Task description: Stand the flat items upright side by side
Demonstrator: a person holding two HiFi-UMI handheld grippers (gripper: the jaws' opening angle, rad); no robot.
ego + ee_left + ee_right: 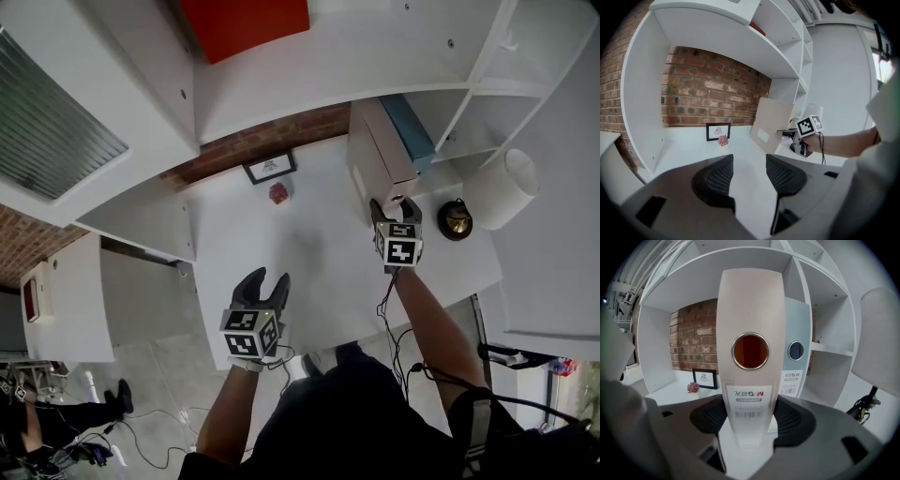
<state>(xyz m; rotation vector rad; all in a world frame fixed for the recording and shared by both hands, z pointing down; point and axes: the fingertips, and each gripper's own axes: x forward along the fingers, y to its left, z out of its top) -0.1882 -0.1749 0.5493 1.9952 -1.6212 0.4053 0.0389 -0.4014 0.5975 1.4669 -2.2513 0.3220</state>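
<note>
Beige binder (749, 310) upright beside blue binder (797, 329), round spine hole, right tongs (751, 420) clasping its spine, left tongs (749, 172) apart, empty.

Beige binder (749, 310) matt w/ shiny metal ring (733, 351), desk (328, 272) smooth matt white, brick wall (712, 101) rough.

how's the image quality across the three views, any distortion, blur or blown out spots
Head view: evenly lit, slightly soft, white shelf boards bowed by the wide lens. Left gripper view: fisheye with black corners, the window blown out, the left tongs soft up close. Right gripper view: black corners too, the beige binder bulges and its label blurs.
</note>
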